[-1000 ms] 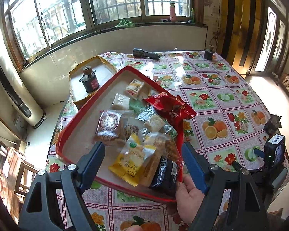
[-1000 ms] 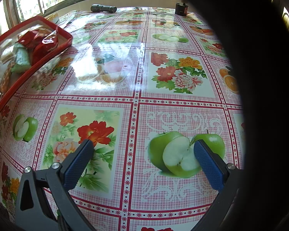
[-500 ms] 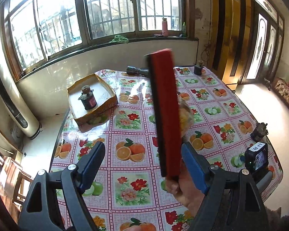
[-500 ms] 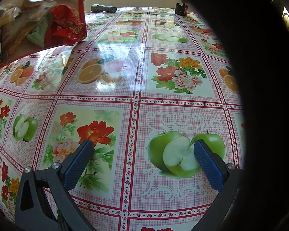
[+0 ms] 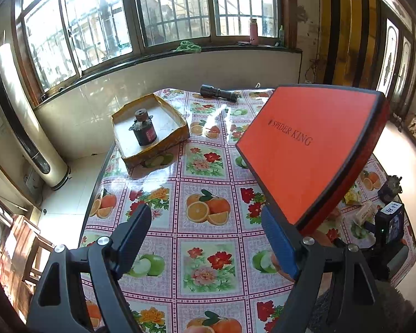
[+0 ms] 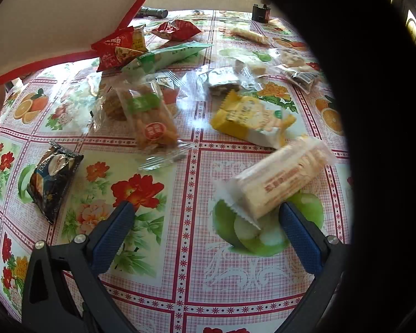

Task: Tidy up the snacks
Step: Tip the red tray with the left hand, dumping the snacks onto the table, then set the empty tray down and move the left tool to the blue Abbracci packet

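Observation:
A red flat box (image 5: 310, 149) marked SPIDER KING is held tilted, bottom up, by a hand (image 5: 274, 262) just past my left gripper (image 5: 205, 219), which is open and empty. In the right wrist view the box's pale inside (image 6: 55, 14) hangs over the table at upper left. Below it, several snack packs lie scattered: a black packet (image 6: 51, 177), an orange stick pack (image 6: 149, 119), a yellow pack (image 6: 249, 119), red packets (image 6: 116, 47). A white cracker pack (image 6: 283, 177) lies just ahead of my open right gripper (image 6: 205, 211).
A yellow cardboard tray (image 5: 152, 152) with a dark canister (image 5: 144, 127) stands at the table's far left. A flashlight (image 5: 219, 93) lies at the far edge, and a small black jar (image 6: 260, 14) stands nearby. The table's left edge drops to the floor.
The red box, first lying open side up and full of snacks, has been tipped over, bottom up. The snacks have fallen onto the table in front of my right gripper.

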### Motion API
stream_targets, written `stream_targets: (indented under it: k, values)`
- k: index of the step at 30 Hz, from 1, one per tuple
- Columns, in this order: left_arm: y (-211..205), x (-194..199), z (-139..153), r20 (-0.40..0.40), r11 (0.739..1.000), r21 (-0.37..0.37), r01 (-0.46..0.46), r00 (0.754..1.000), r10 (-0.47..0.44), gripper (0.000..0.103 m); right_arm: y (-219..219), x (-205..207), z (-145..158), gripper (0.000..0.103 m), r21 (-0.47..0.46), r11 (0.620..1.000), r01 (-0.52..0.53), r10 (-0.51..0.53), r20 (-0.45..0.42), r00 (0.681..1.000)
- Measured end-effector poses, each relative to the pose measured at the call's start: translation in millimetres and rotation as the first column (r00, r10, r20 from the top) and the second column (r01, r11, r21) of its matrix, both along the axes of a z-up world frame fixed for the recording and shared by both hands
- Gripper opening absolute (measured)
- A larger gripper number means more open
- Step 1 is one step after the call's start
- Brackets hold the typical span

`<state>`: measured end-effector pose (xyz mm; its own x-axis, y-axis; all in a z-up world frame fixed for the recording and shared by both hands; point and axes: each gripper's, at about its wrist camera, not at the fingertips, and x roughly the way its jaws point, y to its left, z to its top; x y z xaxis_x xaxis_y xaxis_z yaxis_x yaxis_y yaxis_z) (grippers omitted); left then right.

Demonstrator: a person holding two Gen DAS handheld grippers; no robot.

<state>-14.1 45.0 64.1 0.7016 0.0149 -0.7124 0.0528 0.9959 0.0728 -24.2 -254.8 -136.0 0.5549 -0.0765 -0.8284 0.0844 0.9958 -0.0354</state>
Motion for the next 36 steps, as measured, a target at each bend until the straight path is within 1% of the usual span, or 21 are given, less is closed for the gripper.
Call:
stream_targets:
  k: [6, 9, 11, 13, 15, 18, 22, 25, 30, 32, 36]
  values:
    - [21, -10, 12, 0.020, 0.999, -0.028, -0.033, 0.999, 0.033, 0.082, 2, 0, 1, 0.103, 0.000, 1.000, 0.000, 0.000, 0.000, 1.000]
    - [37, -24, 24, 0.043, 0.997, -0.041, -0.061, 0.997, 0.063, 0.082, 1, 0, 1, 0.103, 0.000, 1.000, 0.000, 0.000, 0.000, 1.000]
    - [44, -31, 28, 0.063, 0.996, -0.030, -0.084, 0.994, 0.086, 0.082, 1, 0, 1, 0.103, 0.000, 1.000, 0.000, 0.000, 0.000, 1.000]
    - [46, -31, 26, 0.059, 0.995, 0.001, -0.097, 0.994, 0.097, 0.082, 1, 0, 1, 0.103, 0.000, 1.000, 0.000, 0.000, 0.000, 1.000]
    - [44, -25, 18, 0.047, 0.993, 0.021, -0.113, 0.993, 0.112, 0.082, 1, 0, 1, 0.103, 0.000, 1.000, 0.000, 0.000, 0.000, 1.000]
    - [35, -14, -1, 0.012, 0.995, 0.032, -0.100, 0.995, 0.099, 0.082, 1, 0, 1, 0.103, 0.000, 1.000, 0.000, 0.000, 0.000, 1.000]
    - [14, -6, -31, -0.009, 0.998, 0.050, -0.047, 0.999, 0.048, 0.082, 1, -1, 1, 0.103, 0.000, 1.000, 0.000, 0.000, 0.000, 1.000]
    - [-9, 3, -53, -0.047, 0.999, 0.032, 0.003, 0.999, -0.002, 0.082, 1, -1, 1, 0.103, 0.001, 1.000, 0.000, 0.000, 0.000, 1.000]
    - [-54, 16, -86, -0.136, 0.997, -0.035, 0.063, 0.988, -0.067, 0.082, 1, -1, 1, 0.103, 0.001, 1.000, 0.000, 0.000, 0.001, 1.000]
    - [-72, 19, -97, -0.167, 0.996, -0.045, 0.079, 0.982, -0.086, 0.082, 1, -1, 1, 0.103, 0.001, 1.000, 0.000, 0.000, 0.001, 1.000]
    - [-99, 21, -115, -0.215, 0.995, -0.042, 0.089, 0.972, -0.096, 0.082, 1, -1, 1, 0.103, 0.001, 1.000, 0.000, 0.000, 0.001, 1.000]
